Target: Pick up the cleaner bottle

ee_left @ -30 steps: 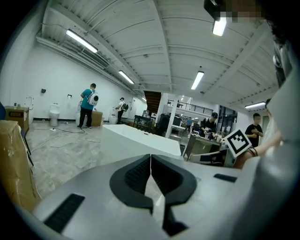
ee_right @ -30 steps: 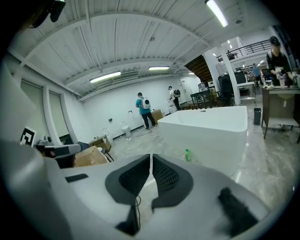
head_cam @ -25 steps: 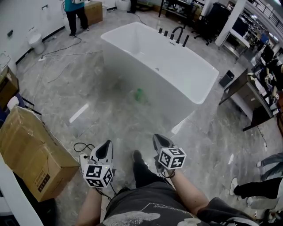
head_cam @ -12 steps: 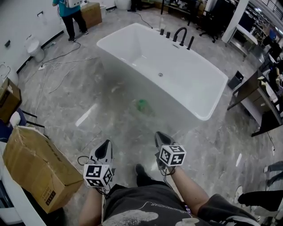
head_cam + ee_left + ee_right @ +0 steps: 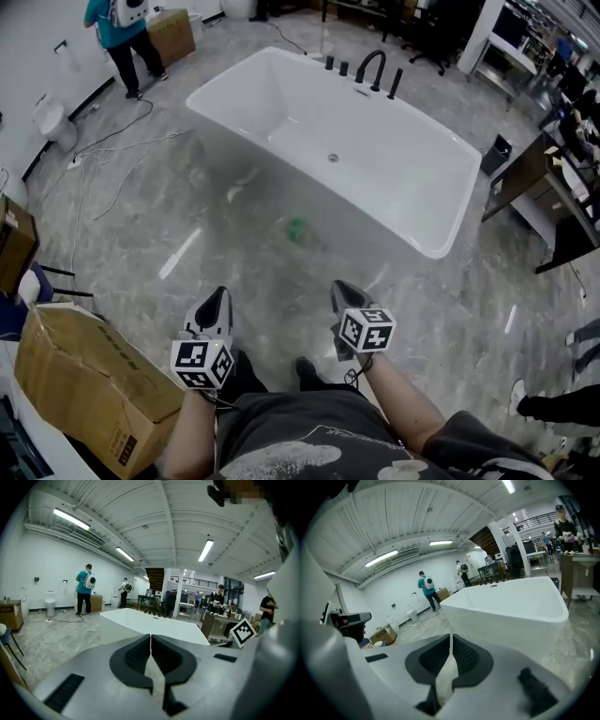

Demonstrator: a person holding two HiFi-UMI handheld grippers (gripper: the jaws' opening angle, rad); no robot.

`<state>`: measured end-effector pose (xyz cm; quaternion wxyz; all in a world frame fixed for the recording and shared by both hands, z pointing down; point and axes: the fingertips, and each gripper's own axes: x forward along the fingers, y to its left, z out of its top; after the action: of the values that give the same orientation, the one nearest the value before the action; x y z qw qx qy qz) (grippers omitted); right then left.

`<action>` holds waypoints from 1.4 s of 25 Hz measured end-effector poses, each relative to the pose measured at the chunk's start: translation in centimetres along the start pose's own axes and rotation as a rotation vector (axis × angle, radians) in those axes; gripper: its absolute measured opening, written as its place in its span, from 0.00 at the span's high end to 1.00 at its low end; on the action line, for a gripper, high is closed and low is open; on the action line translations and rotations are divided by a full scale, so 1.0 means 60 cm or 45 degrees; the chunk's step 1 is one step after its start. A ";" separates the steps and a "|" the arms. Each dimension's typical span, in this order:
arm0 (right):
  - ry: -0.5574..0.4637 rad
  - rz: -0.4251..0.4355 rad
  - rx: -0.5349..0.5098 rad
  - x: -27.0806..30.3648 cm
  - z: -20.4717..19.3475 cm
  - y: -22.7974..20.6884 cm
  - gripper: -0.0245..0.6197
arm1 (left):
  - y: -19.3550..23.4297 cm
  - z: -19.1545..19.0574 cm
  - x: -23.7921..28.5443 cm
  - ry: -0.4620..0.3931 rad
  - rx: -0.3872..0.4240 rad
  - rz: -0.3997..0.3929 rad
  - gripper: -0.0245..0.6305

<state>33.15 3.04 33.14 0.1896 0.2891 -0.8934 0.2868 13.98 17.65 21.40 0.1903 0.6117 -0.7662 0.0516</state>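
A small green object [image 5: 297,230], apparently the cleaner bottle, stands on the grey marble floor against the near wall of the white bathtub [image 5: 441,246]; it looks blurred. Both grippers hang low in the head view, well short of it. My left gripper [image 5: 216,298] is shut with nothing between its jaws, and the left gripper view shows its black pads [image 5: 140,654] meeting. My right gripper [image 5: 339,289] is likewise shut and empty, pads [image 5: 461,657] pressed together. Neither gripper view shows the bottle; both look at the tub [image 5: 154,625] [image 5: 511,606].
A cardboard box [image 5: 94,384] lies on the floor at the lower left. Cables [image 5: 103,150] run across the floor at the left. A person in a teal top [image 5: 117,42] stands at the back left near a toilet [image 5: 52,117]. Desks [image 5: 553,206] line the right side.
The whole view has shifted forward toward the tub: tub and green object sit nearer, the cardboard box has slid down and left. Both grippers stay shut, carried along.
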 end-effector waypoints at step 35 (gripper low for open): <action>-0.129 -0.714 0.281 0.296 -0.024 0.127 0.91 | 0.380 -0.004 0.360 0.218 0.118 -0.652 0.93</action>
<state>15.13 1.79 40.12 0.1841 0.5573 -0.7506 0.3037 -11.65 3.51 32.76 0.2330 0.7869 -0.5645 0.0883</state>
